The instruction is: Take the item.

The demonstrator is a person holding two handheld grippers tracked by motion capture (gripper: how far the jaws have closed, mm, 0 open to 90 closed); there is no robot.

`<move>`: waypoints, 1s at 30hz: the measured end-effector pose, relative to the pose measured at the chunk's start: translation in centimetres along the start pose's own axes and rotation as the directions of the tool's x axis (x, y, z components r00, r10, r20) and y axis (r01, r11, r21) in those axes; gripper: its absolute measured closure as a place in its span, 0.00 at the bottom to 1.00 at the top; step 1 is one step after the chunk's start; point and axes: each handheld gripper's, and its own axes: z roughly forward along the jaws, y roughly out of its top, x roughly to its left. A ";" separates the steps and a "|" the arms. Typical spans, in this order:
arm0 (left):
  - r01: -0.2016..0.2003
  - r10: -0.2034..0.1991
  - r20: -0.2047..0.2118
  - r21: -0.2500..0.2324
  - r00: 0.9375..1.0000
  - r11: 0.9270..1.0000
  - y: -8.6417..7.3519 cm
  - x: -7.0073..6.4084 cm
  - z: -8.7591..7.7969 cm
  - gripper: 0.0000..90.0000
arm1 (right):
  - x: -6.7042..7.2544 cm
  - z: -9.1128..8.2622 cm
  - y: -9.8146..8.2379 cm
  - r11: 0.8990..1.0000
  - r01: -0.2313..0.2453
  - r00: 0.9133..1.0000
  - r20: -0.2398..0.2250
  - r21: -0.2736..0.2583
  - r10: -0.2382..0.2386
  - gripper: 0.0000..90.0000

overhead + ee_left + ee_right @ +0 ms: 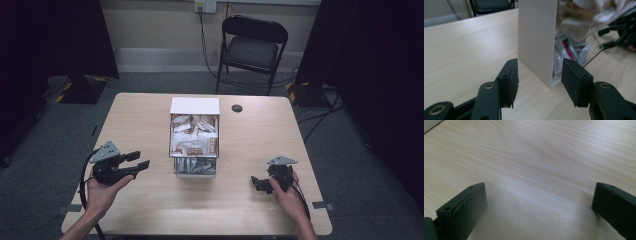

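Both sets of jaws are held apart with nothing gripped. The left gripper is kept near the worktop's left edge, pointed at the white-sided box just ahead. The right gripper is parked near the right front corner. Packets are stuffed inside the box mid-worktop; a folding chair is seen beyond.

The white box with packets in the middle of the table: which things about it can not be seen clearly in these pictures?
- Packets, high view: printing too small to read.
- Box interior, left gripper view: its white side wall hides most of it; the contents beyond are blurred.
- Lower drawer, high view: contents too small, behind a clear front.
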 end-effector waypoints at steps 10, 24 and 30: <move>-0.070 0.075 0.093 -0.056 0.993 0.996 3.7 -2.3 -0.4 0.55 | 0.0 0.0 0.0 1.000 0.000 1.000 0.000 0.000 0.000 0.00; -0.090 0.114 0.154 -0.157 0.981 0.984 7.7 -3.1 -2.2 0.64 | 0.0 0.0 0.0 1.000 -0.001 1.000 0.000 0.000 0.001 0.00; -0.103 0.140 0.224 -0.172 0.964 0.980 9.2 -4.0 -1.1 0.68 | 0.0 0.0 0.0 1.000 -0.001 1.000 0.000 0.000 0.001 0.00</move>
